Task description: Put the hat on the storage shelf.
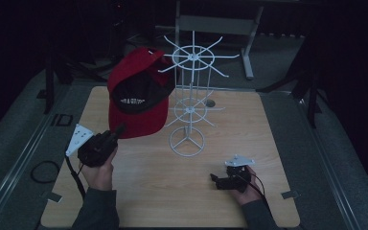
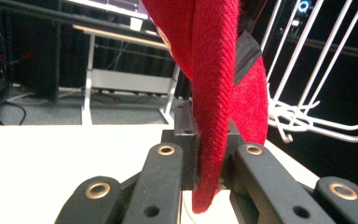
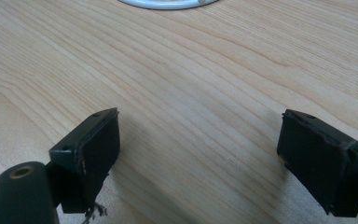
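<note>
A red cap (image 1: 139, 93) with a dark inside hangs in the air left of a white wire rack (image 1: 190, 96), its crown close to the rack's upper arms. My left gripper (image 1: 117, 130) is shut on the edge of the cap's brim. In the left gripper view the red brim (image 2: 212, 116) runs upright between the two black jaws, with the rack's white arms (image 2: 307, 116) at the right. My right gripper (image 1: 216, 179) rests low over the wooden table (image 1: 163, 182) at the front right, open with nothing between its pads (image 3: 98, 149).
The rack's round white base (image 1: 187, 141) stands near the table's middle, and its rim (image 3: 168, 3) shows at the top of the right gripper view. A white-legged stand (image 1: 247, 43) is behind the table. A black cable loop (image 1: 43, 171) lies left of the table.
</note>
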Demonstrator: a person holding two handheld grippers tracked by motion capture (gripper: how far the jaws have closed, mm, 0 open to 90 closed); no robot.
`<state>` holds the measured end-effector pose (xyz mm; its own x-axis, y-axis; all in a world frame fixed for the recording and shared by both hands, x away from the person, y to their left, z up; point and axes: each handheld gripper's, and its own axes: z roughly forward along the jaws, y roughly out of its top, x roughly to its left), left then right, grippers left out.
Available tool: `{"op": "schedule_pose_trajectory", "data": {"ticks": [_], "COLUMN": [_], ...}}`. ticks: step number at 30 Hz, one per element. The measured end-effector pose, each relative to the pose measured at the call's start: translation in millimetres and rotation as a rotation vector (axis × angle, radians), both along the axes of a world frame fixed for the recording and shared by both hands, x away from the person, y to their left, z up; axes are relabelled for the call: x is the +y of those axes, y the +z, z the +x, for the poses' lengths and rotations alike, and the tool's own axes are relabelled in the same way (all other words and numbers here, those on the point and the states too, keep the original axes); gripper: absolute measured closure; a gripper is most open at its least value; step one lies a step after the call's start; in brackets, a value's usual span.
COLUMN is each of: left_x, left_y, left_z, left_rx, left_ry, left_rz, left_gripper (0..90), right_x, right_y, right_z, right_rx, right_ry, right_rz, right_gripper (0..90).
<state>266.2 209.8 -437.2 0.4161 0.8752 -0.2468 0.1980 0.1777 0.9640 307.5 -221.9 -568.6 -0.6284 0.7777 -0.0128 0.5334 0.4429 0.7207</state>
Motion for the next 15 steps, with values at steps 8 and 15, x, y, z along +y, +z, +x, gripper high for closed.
{"op": "schedule_pose_trajectory", "data": {"ticks": [8, 15], "left_x": [2.3, 5.0], "left_y": [-9.3, -1.3], "left_z": [0.7, 2.0], "left_rx": [0.01, 0.019], "left_ry": [-0.014, -0.031], "left_rz": [0.009, 0.07], "left_gripper": [80.3, 55.6], "right_x": [-0.3, -0.1], "right_y": [0.0, 0.0], "right_z": [0.1, -0.1], "right_rx": [-0.001, 0.001], "right_ry": [0.003, 0.002], "right_rz": [-0.003, -0.002], "right_gripper": [13.0, 12.9]}}
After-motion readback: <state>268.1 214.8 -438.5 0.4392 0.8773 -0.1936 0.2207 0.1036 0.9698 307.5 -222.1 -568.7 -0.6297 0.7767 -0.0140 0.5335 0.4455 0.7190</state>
